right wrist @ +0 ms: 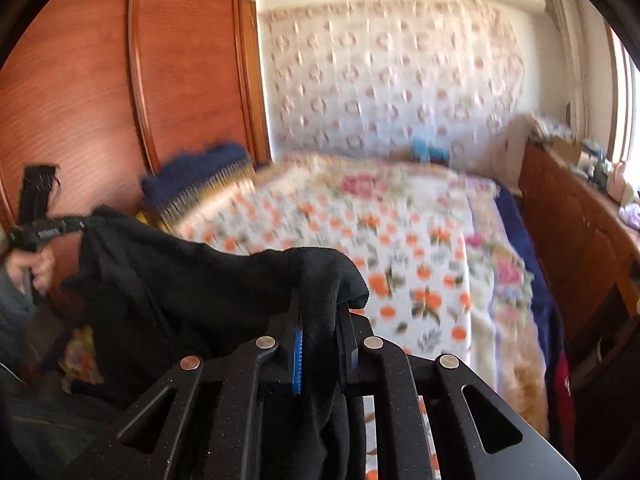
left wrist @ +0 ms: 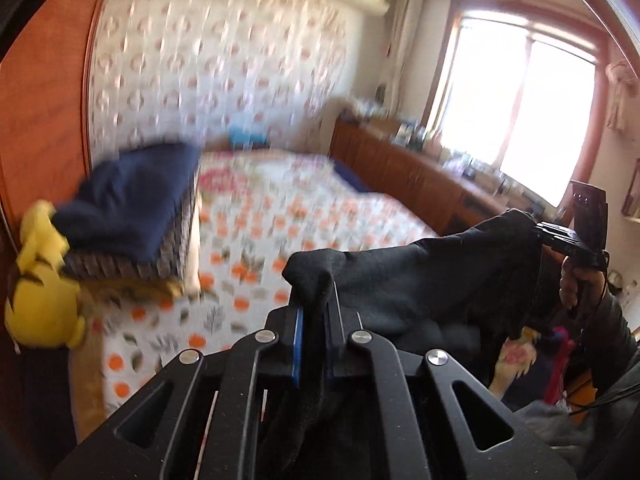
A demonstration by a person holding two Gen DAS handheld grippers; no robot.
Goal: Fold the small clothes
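Observation:
A black garment (left wrist: 420, 280) hangs stretched in the air above the bed, held at two corners. In the left wrist view my left gripper (left wrist: 314, 292) is shut on one bunched corner, with cloth pinched between the blue pads. The cloth runs right to my right gripper (left wrist: 538, 230), held by a hand and clamped on the other corner. In the right wrist view the right gripper (right wrist: 320, 308) is shut on the black garment (right wrist: 180, 280), and the left gripper (right wrist: 86, 222) grips its far left corner. The lower part of the cloth droops out of sight.
Below lies a bed with an orange-flowered cover (left wrist: 280, 216). A folded navy blanket (left wrist: 132, 208) on a woven stack and a yellow plush toy (left wrist: 40, 300) sit at its left side by a wooden wardrobe (right wrist: 100, 80). A wooden cabinet (right wrist: 568, 216) lines the window side.

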